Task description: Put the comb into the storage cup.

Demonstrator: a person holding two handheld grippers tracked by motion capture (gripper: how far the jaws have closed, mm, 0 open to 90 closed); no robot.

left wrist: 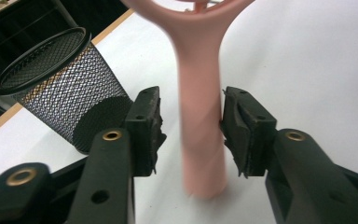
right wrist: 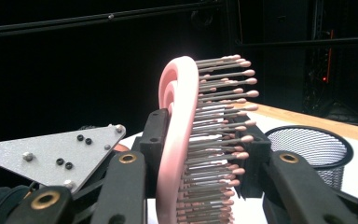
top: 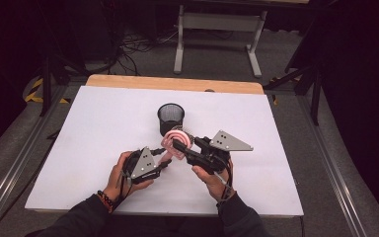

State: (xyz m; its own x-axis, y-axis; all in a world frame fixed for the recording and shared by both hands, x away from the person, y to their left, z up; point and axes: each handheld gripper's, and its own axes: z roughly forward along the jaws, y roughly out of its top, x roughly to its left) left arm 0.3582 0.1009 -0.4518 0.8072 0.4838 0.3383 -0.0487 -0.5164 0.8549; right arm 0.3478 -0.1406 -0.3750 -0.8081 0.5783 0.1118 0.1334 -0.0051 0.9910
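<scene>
Two hands low over table, right tool [right wrist: 200,140] clamped on pink hairbrush [right wrist: 186,140] head, left tool [left wrist: 191,135] apart around its handle.

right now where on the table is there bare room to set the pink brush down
Free: the white table left of the mesh cup, and its right side past the right tool. Crowded: the middle front, around the brush and left tool.

From my remote seat I see a worktop [top: 103,148] with a white surface filling the middle of the high view, with a strip of bare wood running along its far edge at the top. Standing directly on the white surface, just above the centre of the frame, is a black mesh cup [top: 170,117], upright with its open mouth facing up. Grey floor [top: 325,123] surrounds the worktop on both sides.
</scene>
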